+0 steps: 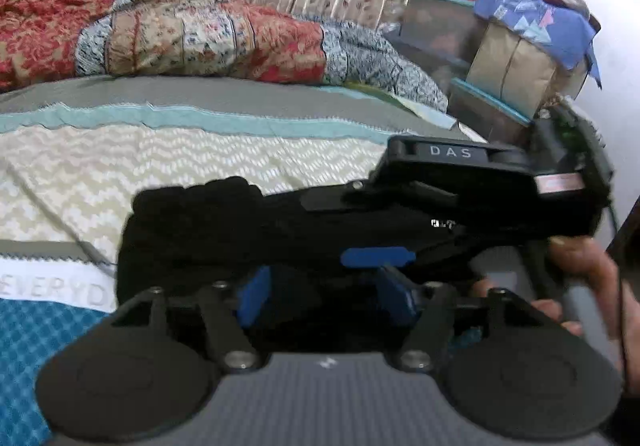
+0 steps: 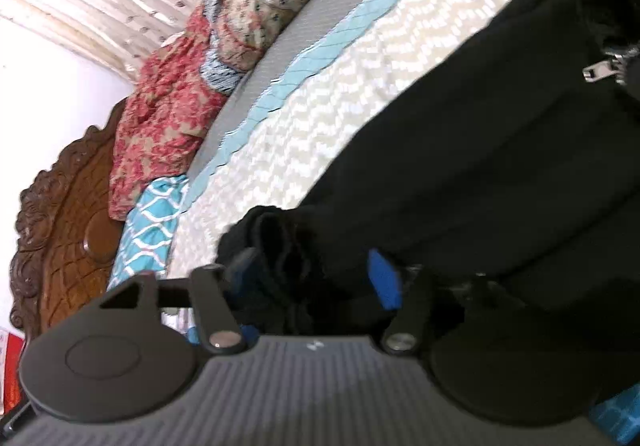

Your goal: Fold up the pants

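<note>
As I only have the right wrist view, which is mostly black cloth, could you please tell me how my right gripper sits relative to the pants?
Observer: The left wrist view shows the right gripper turned sideways over the black pants, which lie bundled on the bedspread.
Operator: Thank you. Is a hand visible on it?
Observer: Yes, a hand grips its handle at the right edge.
Operator: What stands beyond the bed?
Observer: Stacked storage boxes, beside a blue cloth.
</note>
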`<state>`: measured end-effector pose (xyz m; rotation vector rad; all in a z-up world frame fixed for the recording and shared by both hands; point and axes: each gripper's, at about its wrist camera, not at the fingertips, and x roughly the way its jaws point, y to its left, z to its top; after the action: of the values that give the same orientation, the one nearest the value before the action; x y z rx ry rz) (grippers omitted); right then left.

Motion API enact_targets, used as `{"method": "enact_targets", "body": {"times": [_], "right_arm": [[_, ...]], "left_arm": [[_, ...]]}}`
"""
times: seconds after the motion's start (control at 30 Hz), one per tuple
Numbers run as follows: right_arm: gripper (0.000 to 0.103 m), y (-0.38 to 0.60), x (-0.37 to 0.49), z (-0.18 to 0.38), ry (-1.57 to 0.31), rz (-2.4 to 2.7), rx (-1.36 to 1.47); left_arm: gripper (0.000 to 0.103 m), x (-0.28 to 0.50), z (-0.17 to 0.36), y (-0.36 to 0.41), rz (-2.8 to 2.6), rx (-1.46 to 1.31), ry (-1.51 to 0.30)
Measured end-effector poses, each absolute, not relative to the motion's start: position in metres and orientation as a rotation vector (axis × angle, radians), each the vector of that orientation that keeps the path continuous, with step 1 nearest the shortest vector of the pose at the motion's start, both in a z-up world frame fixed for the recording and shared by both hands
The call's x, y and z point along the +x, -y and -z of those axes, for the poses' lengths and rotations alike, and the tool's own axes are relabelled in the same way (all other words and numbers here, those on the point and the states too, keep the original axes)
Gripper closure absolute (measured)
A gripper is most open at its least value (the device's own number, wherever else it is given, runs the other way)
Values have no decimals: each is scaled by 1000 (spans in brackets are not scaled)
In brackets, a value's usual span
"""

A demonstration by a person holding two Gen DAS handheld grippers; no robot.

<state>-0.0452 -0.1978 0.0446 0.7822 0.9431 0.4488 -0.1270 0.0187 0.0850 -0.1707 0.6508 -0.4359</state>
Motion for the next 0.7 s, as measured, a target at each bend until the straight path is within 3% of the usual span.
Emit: {"method": "enact_targets", "body": {"times": [0.07, 0.2, 0.23, 0.27, 0.3, 0.37, 0.6, 0.7], "right_arm": [[16, 183, -42, -46, -945, -489, 757], [17, 158, -30, -45, -997, -552, 651], [22, 149, -28, -43, -1010, -566, 626], [47, 143, -26, -43, -1021, -588, 602], [57, 138, -25, -46, -1021, -610, 578], [66, 133, -30, -57, -977, -619, 506], [68, 171, -64, -112, -685, -587, 356], [68, 201, -62, -105, -688, -463, 304]], "left_arm": [[41, -133, -90, -32, 423, -198, -659], [39, -143, -99, -68, 389, -324, -671], [39, -145, -101, -74, 369, -350, -671], [39, -143, -104, -83, 350, -377, -671], [39, -146, -105, -91, 331, -407, -670], [39, -145, -109, -108, 301, -476, -659], [41, -125, -131, -107, 330, -550, -582], [41, -104, -130, -74, 391, -496, -608]]}}
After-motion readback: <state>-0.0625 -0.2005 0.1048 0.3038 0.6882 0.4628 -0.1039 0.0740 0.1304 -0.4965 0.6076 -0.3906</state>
